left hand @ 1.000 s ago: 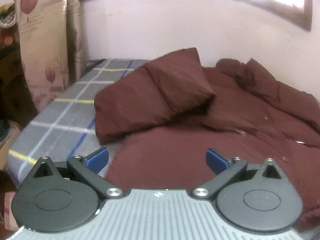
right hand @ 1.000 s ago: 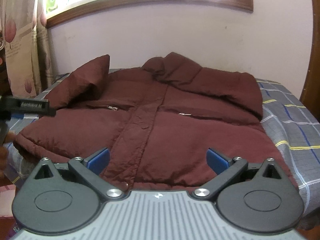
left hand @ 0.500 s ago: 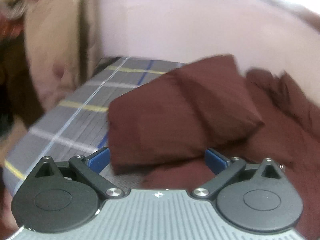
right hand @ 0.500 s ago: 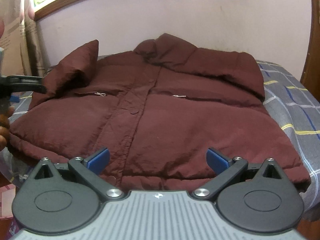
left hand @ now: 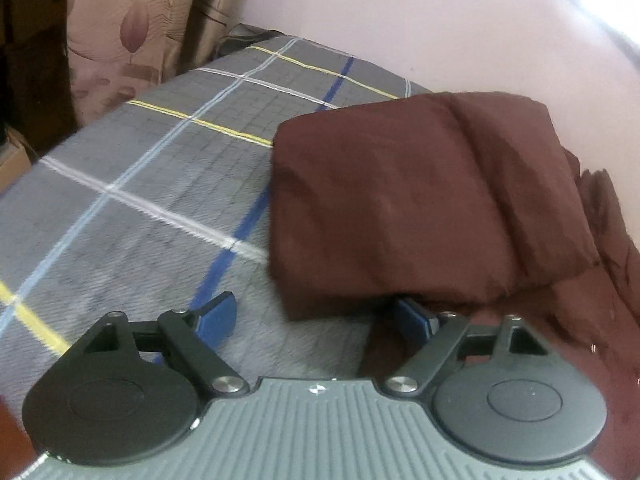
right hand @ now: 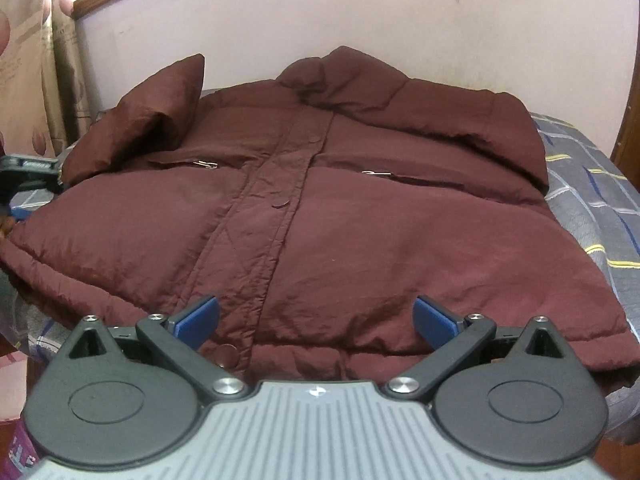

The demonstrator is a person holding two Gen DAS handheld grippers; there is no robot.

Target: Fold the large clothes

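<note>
A large maroon puffer jacket (right hand: 344, 216) lies front up on a bed, collar toward the wall. Its left sleeve (left hand: 420, 200) is folded back over the body and also shows in the right wrist view (right hand: 148, 128). My left gripper (left hand: 316, 316) is open, close at the sleeve's cuff end; its right finger sits partly under the sleeve's edge. My right gripper (right hand: 316, 316) is open and empty, just above the jacket's hem near the front placket. The left gripper also shows at the far left of the right wrist view (right hand: 28, 168).
The bed carries a grey plaid sheet (left hand: 140, 184) with blue, yellow and white lines, bare to the left of the sleeve and to the right of the jacket (right hand: 596, 200). A pink wall (right hand: 360, 12) backs the bed. Patterned curtains (left hand: 132, 28) hang at the left.
My left gripper has moved forward and left up to the folded sleeve's cuff end. My right gripper has moved closer to the jacket's hem. Both stay open.
</note>
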